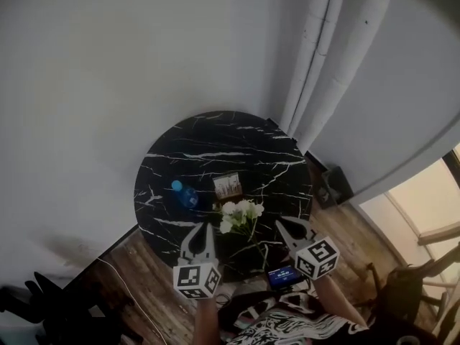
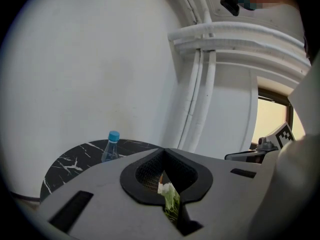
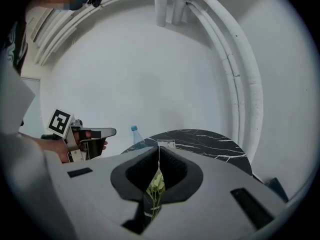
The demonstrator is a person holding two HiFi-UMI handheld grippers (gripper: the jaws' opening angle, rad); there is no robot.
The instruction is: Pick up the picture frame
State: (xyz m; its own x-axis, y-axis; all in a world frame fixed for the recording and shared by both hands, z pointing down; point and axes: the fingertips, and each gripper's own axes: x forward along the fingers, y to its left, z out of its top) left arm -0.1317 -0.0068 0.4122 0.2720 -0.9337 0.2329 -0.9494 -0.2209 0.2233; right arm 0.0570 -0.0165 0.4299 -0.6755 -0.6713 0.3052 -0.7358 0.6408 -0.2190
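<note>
L gripper, R gripper closed; pic frame upright, facing them.

Left tool with jaws pressed together, flowers glimpsed through the slit. Beyond, blue-capped bottle upright on black marbled bench. White pipes up the wall; right tool at far right.

Bench: black marble, veined in white. Bottle: blue cap noted, body tinted blue. Flowers: white blooms, green stems. Frame: brown border, pale picture. Left tongs and right tongs: grey, black-padded; cubes patterned with black squares on white. Floor: brown planks.
</note>
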